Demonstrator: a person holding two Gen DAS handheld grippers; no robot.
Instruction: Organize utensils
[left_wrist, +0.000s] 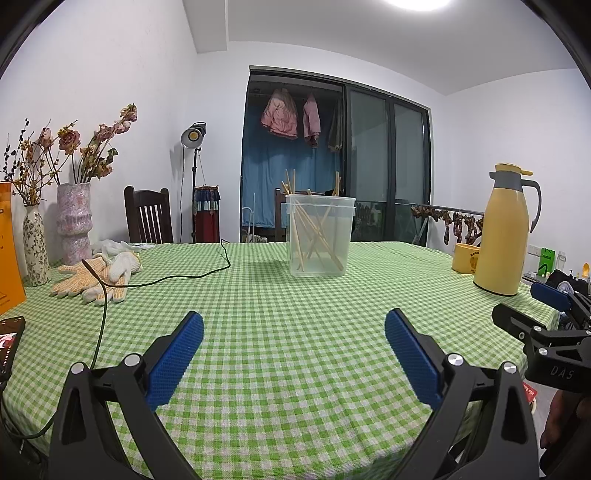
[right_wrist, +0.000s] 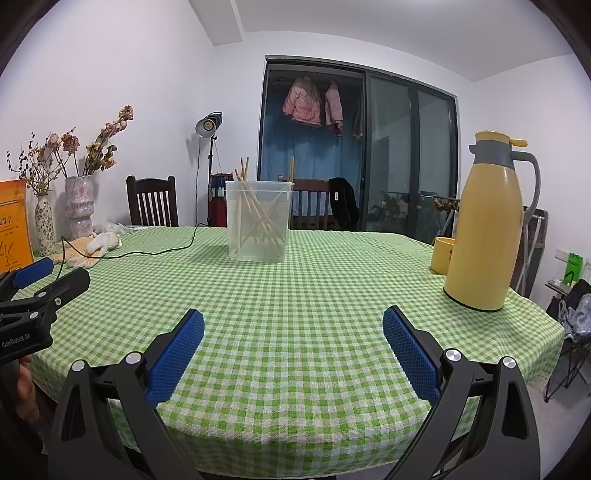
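Observation:
A clear plastic container (left_wrist: 320, 236) (right_wrist: 259, 221) stands upright near the far middle of the green checked table, with several wooden chopsticks (left_wrist: 314, 236) (right_wrist: 258, 221) leaning criss-cross inside it. My left gripper (left_wrist: 294, 325) is open above the near part of the table, nothing between its blue pads. My right gripper (right_wrist: 293, 323) is open too and holds nothing, over the table's near edge. Each gripper shows at the side of the other's view: the right gripper (left_wrist: 528, 306) at the right edge, the left gripper (right_wrist: 51, 277) at the left edge.
A yellow thermos jug (left_wrist: 504, 230) (right_wrist: 487, 225) and a yellow mug (left_wrist: 466, 258) (right_wrist: 441, 255) stand at the right. Work gloves (left_wrist: 96, 277), a dark cable (left_wrist: 166, 278), two vases with dried flowers (left_wrist: 74, 225) and a phone (left_wrist: 9, 343) are at the left. Chairs stand behind the table.

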